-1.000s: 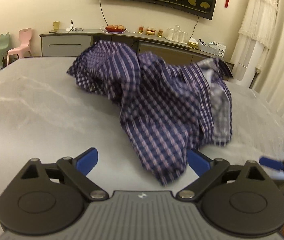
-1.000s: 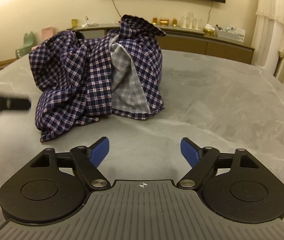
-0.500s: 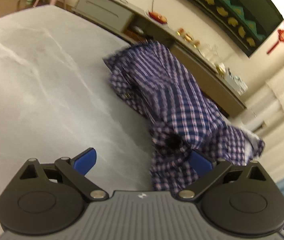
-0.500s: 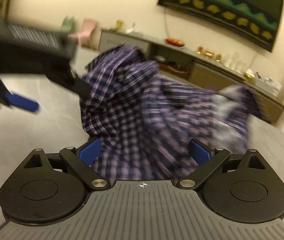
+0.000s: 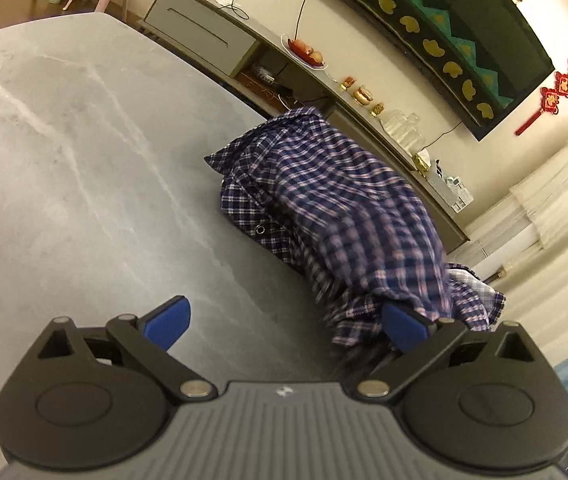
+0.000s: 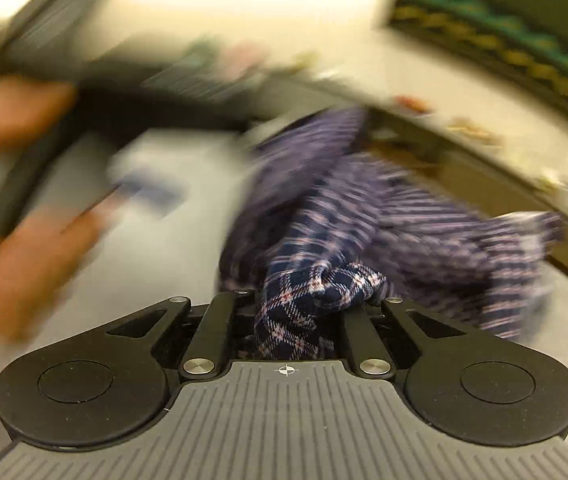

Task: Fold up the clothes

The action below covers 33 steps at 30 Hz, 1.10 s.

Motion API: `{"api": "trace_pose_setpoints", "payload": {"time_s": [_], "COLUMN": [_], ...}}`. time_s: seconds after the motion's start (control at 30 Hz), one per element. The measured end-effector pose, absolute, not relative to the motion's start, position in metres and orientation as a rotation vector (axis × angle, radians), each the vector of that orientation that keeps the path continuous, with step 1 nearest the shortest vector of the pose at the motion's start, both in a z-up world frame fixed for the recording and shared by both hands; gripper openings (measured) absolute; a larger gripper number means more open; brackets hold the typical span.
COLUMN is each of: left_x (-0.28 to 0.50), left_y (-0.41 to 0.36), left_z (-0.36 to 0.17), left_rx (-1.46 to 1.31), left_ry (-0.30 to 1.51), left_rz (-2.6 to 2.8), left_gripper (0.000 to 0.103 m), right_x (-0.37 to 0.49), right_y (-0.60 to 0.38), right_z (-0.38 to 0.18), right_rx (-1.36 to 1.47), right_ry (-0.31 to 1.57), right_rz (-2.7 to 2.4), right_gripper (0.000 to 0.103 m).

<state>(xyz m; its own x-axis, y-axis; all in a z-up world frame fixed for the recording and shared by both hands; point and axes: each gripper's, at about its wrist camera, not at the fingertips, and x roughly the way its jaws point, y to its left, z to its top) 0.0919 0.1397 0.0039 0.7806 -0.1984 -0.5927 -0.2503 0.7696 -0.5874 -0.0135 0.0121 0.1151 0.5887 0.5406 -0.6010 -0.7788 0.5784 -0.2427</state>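
Plaid shirt (image 5: 336, 204) bunched in heap, far right of grey worktop (image 5: 63, 168). Right gripper (image 6: 312, 300) jaws pinching shirt edge; left gripper (image 5: 284, 320) jaws spread, empty, near hem. Judged step: spreading flat. Lift slowly, left takes opposite edge, avoid twist.

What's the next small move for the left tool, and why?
Probably ease the left tool rightward and close on the plaid shirt edge beside its right finger. The right tool is shut on a bunch of shirt, but the left is open with bare table between its fingers, so spreading needs a second hold.
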Motion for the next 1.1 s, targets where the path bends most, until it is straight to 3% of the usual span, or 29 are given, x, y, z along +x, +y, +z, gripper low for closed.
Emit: {"api": "trace_pose_setpoints", "payload": {"time_s": [0.07, 0.23, 0.3, 0.33, 0.47, 0.5, 0.53, 0.57, 0.6, 0.63, 0.67, 0.7, 0.77, 0.97, 1.03, 1.07, 1.1], "left_x": [0.093, 0.101, 0.105, 0.107, 0.114, 0.116, 0.117, 0.117, 0.117, 0.118, 0.117, 0.114, 0.105, 0.057, 0.056, 0.058, 0.061], "left_y": [0.138, 0.132, 0.122, 0.117, 0.089, 0.083, 0.078, 0.077, 0.077, 0.081, 0.090, 0.101, 0.129, 0.200, 0.206, 0.205, 0.203], "left_z": [0.000, 0.000, 0.001, 0.002, -0.010, -0.015, -0.020, -0.024, -0.025, -0.023, -0.019, -0.012, 0.001, 0.024, 0.022, 0.021, 0.020], "left_rx": [-0.696, -0.656, -0.612, -0.588, -0.508, -0.487, -0.466, -0.452, -0.449, -0.458, -0.481, -0.512, -0.595, -0.703, -0.751, -0.775, -0.796], "left_ry": [0.705, 0.694, 0.680, 0.672, 0.675, 0.685, 0.685, 0.675, 0.669, 0.676, 0.678, 0.660, 0.633, 0.563, 0.579, 0.586, 0.591], "left_rz": [0.034, 0.010, -0.008, -0.017, -0.053, -0.059, -0.070, -0.096, -0.133, -0.150, -0.135, -0.094, 0.010, 0.363, 0.332, 0.297, 0.257], "left_gripper": [0.103, 0.103, 0.103, 0.103, 0.103, 0.103, 0.093, 0.080, 0.042, 0.002, 0.004, 0.002, 0.002, 0.002, 0.017, 0.023, 0.040], "right_x": [-0.011, 0.036, 0.054, 0.062, 0.127, 0.139, 0.154, 0.169, 0.176, 0.177, 0.165, 0.154, 0.131, 0.030, -0.001, -0.009, -0.011], "right_y": [0.009, -0.036, -0.056, -0.064, -0.074, -0.069, -0.068, -0.066, -0.068, -0.076, -0.086, -0.097, -0.118, -0.172, -0.182, -0.185, -0.189], "right_z": [0.104, 0.147, 0.174, 0.184, 0.173, 0.160, 0.143, 0.126, 0.119, 0.123, 0.131, 0.140, 0.156, 0.151, 0.147, 0.150, 0.159], "right_rx": [-0.553, -0.333, -0.240, -0.202, -0.197, -0.226, -0.242, -0.259, -0.261, -0.231, -0.184, -0.137, -0.042, -0.136, -0.210, -0.248, -0.262], "right_ry": [0.552, 0.530, 0.447, 0.407, 0.477, 0.539, 0.614, 0.690, 0.722, 0.715, 0.699, 0.681, 0.646, 0.848, 0.894, 0.879, 0.852], "right_rz": [0.839, 0.810, 0.705, 0.639, 0.373, 0.381, 0.411, 0.441, 0.440, 0.425, 0.433, 0.440, 0.455, 0.723, 0.803, 0.814, 0.810], "right_gripper": [0.012, 0.062, 0.090, 0.092, 0.093, 0.088, 0.078, 0.049, 0.028, 0.020, 0.009, 0.005, 0.004, 0.004, 0.013, 0.034, 0.048]}}
